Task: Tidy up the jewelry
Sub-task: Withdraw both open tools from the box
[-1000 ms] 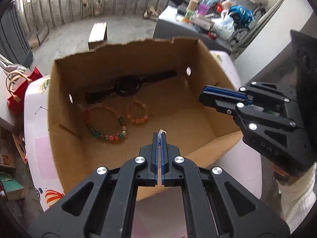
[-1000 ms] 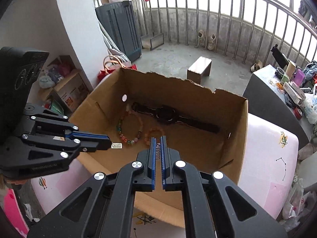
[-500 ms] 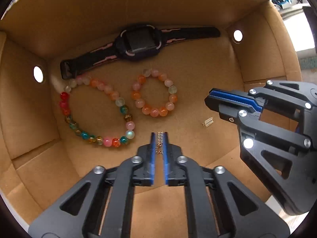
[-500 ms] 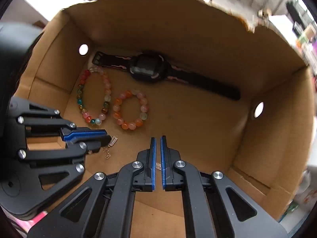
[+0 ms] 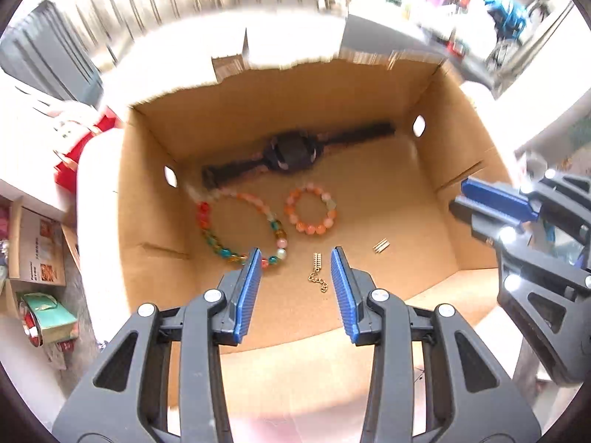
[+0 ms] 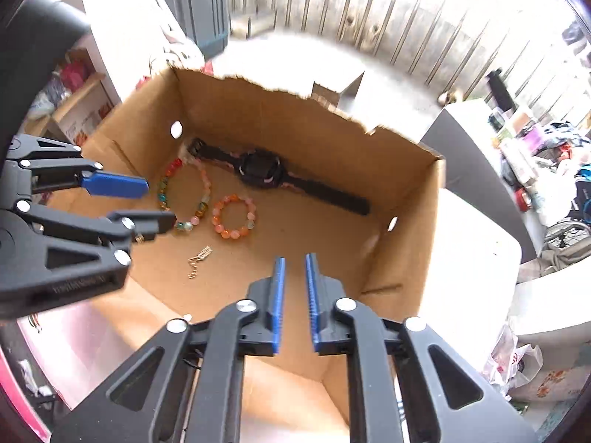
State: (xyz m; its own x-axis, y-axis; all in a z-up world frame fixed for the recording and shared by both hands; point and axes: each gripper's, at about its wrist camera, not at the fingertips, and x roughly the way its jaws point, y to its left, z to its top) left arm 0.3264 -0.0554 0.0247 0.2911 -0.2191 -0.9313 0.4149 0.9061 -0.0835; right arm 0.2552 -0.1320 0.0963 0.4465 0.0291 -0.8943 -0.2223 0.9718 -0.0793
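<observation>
An open cardboard box [image 5: 155,192] [image 6: 402,199] holds a black watch [image 5: 293,151] [image 6: 260,168], a multicolour bead bracelet [image 5: 236,230] [image 6: 184,195] and an orange bead bracelet [image 5: 311,213] [image 6: 233,217]. A small gold earring with a chain [image 5: 317,271] [image 6: 198,256] lies on the box floor. A second small gold piece [image 5: 380,246] lies to its right. My left gripper [image 5: 295,258] is open and empty above the earring. My right gripper [image 6: 294,264] is open and empty over the box's near side.
The box stands on a pale pink table [image 6: 480,243]. A balcony railing [image 6: 369,11], a cluttered grey table [image 5: 424,18] and a red bag [image 5: 81,140] lie beyond it. A shelf with boxes [image 6: 74,107] stands at the left.
Both grippers opened and released their small gold pieces onto the box floor, then pulled back and up out of the box.
</observation>
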